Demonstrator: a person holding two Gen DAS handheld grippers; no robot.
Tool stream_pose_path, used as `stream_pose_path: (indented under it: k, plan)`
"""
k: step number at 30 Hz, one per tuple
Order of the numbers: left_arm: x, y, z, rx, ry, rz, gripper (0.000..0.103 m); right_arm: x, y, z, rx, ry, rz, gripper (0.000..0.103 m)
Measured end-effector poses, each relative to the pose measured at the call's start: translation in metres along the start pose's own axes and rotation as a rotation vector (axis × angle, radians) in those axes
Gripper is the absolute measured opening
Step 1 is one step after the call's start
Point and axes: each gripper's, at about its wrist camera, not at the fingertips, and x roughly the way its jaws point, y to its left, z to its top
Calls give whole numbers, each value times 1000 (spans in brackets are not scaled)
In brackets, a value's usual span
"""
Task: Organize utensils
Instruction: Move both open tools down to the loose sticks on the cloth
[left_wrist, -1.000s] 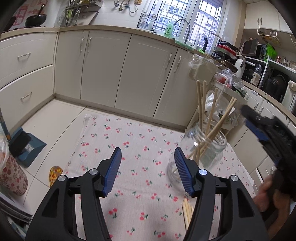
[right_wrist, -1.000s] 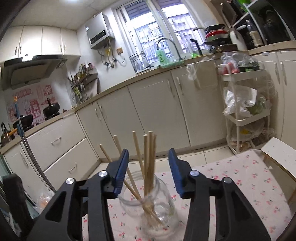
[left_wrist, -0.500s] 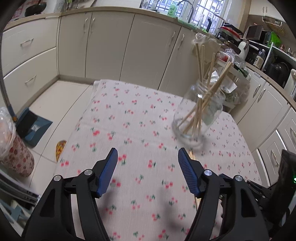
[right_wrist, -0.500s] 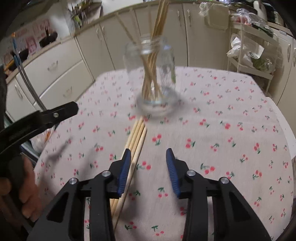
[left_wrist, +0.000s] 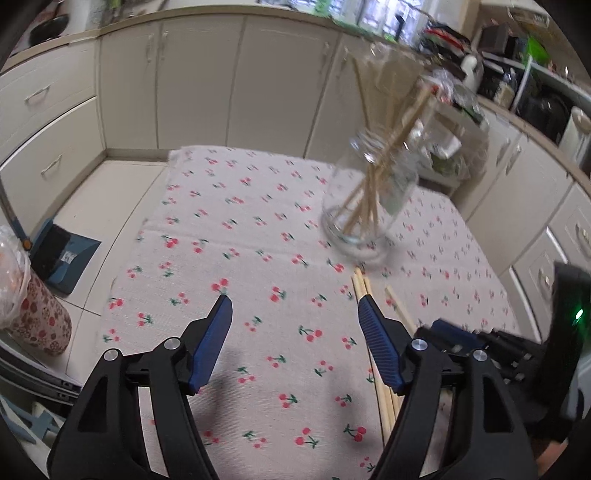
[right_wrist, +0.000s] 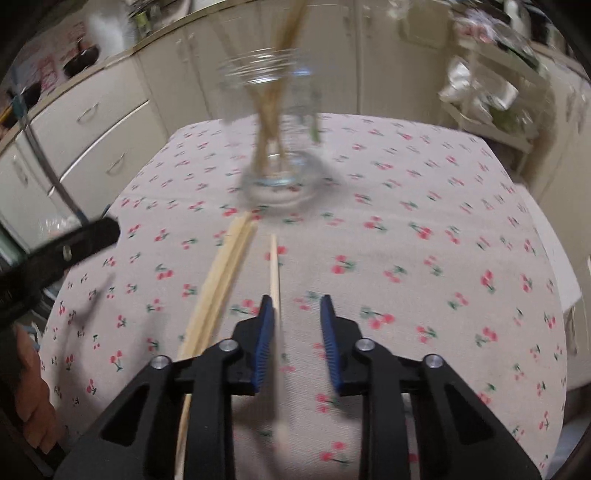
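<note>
— What are your fingers doing?

— My left gripper (left_wrist: 293, 308) hangs over the cherry-print cloth (left_wrist: 258, 236) on the desk, its fingers (left_wrist: 212, 338) spread wide with nothing between them. My right gripper (right_wrist: 297, 308) sits low over the same cloth, fingers (right_wrist: 328, 332) apart by a narrower gap, also empty.

— Where are the chopsticks?

— Some stand in the glass jar (left_wrist: 369, 206), leaning against its rim and fanning out above it. The jar is upright on the cloth, ahead of both grippers. Between the jar and me lies a loose bundle of chopsticks (right_wrist: 218, 280), flat on the cloth, far ends close to the jar's base. One single chopstick (right_wrist: 274, 269) lies apart, just right of the bundle; its near part runs along the inner face of my right gripper's left finger. It blurs there, so I cannot tell whether it touches.

— Anything else around?

— Cream cabinets (left_wrist: 199, 81) behind the desk, and a blue dustpan (left_wrist: 61, 254) on the floor to the left.
</note>
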Motion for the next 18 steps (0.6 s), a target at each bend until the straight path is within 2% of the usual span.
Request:
stream_pose_path:
  k: [4,8,14,18]
  plan:
    - [18,-21,-2,72,57,30,67,-3,-12,-4,28,-7,26,19]
    - [35,-35,-1,92,91,49,67,-3,-14,-3,35,-13,44,18]
    - [55,-38,-1,107,139,102,67,-3,-22,-3,72,-15,89,18]
    - [59,-38,-2,118,143,104,67,-3,-21,-3,71,-16,94,18]
